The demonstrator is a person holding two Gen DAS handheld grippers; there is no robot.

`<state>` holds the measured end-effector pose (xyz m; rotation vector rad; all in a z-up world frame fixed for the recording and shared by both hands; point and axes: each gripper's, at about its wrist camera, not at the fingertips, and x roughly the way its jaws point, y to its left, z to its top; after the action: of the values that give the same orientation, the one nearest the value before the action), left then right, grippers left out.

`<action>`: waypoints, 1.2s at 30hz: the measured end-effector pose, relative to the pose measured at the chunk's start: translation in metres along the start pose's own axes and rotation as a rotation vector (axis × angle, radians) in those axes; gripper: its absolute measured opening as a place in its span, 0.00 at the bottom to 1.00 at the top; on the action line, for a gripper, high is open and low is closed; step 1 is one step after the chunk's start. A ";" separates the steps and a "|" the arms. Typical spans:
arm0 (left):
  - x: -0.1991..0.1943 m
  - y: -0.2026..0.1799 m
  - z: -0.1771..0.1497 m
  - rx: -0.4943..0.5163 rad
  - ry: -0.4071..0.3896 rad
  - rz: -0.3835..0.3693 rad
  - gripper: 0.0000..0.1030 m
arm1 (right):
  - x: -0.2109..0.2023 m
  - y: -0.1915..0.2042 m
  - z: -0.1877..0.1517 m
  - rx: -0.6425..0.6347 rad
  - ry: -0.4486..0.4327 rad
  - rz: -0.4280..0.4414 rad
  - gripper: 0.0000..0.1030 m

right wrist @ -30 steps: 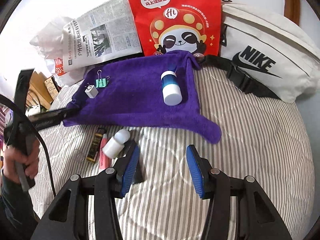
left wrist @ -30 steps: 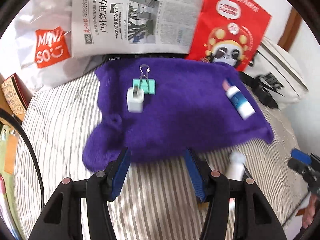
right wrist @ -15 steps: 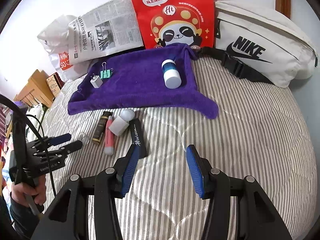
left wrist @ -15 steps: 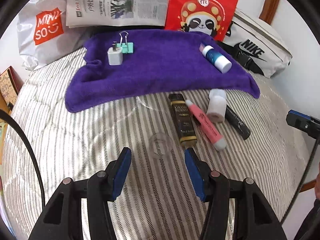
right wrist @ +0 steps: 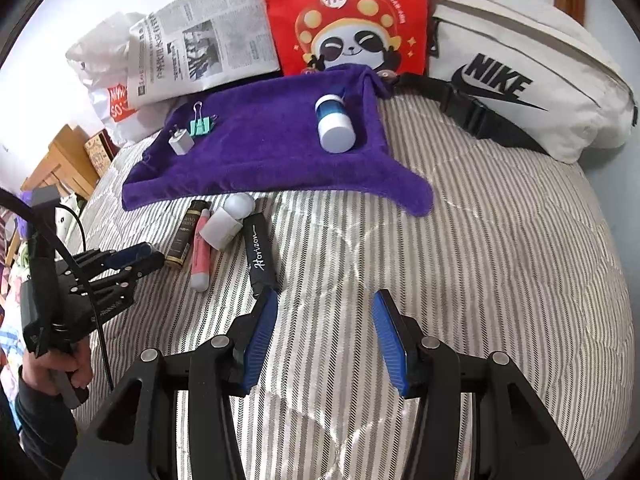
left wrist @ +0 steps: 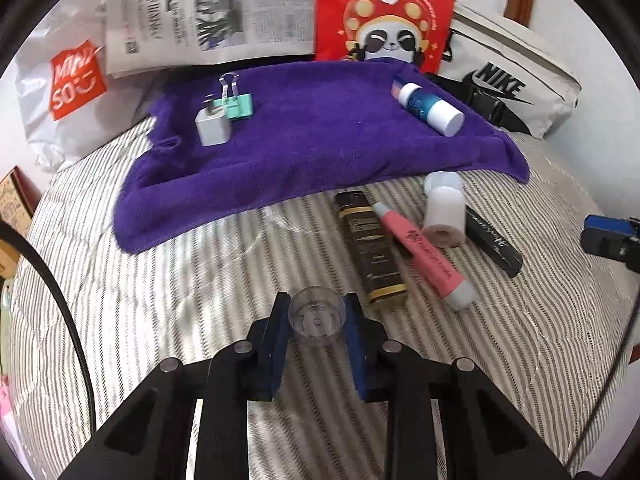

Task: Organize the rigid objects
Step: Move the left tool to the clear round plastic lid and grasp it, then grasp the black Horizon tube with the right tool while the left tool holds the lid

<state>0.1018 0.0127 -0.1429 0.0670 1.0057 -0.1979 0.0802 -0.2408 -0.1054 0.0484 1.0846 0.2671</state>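
The small cup (left wrist: 317, 316) between the left claw's (left wrist: 318, 322) blue pads looks like clear, glossy plastic. The claw's arms are matt black plastic with dull metal rivets. The bed cover (left wrist: 160, 300) is striped woven cloth with a faint sheen along its quilted seams. The purple towel (left wrist: 312, 144) is thick, fuzzy cloth, matt. On it, the white charger (left wrist: 213, 128) is smooth plastic, and the green clip (left wrist: 240, 106) has shiny metal wire handles. The pink tube (left wrist: 424, 254) and black pen (left wrist: 494, 240) are smooth plastic with a slight gloss. The newspaper (left wrist: 208, 12) is thin matt paper; the red bag (left wrist: 384, 12) has a light sheen
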 end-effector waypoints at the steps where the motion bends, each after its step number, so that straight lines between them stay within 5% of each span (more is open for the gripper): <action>1: -0.002 0.006 -0.002 -0.016 -0.003 0.023 0.25 | 0.003 0.003 0.001 -0.009 0.002 0.002 0.48; 4: -0.004 0.025 -0.008 -0.056 -0.012 0.068 0.25 | 0.018 0.016 0.003 -0.039 0.017 0.016 0.48; 7: -0.007 0.038 -0.012 -0.099 -0.032 0.033 0.25 | 0.033 0.032 0.006 -0.100 0.023 0.030 0.47; 11: -0.007 0.034 -0.017 -0.091 -0.068 0.054 0.25 | 0.052 0.051 0.009 -0.166 0.008 0.076 0.36; 17: -0.007 0.033 -0.019 -0.081 -0.090 0.068 0.25 | 0.072 0.060 0.010 -0.221 -0.055 -0.001 0.24; 22: -0.006 0.033 -0.020 -0.081 -0.091 0.064 0.25 | 0.073 0.062 0.000 -0.227 -0.140 -0.029 0.25; 36: -0.005 0.035 -0.021 -0.096 -0.096 0.048 0.25 | 0.073 0.061 0.000 -0.221 -0.144 -0.020 0.25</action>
<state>0.0885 0.0509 -0.1511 -0.0060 0.9153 -0.1077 0.1005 -0.1649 -0.1582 -0.1389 0.9071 0.3589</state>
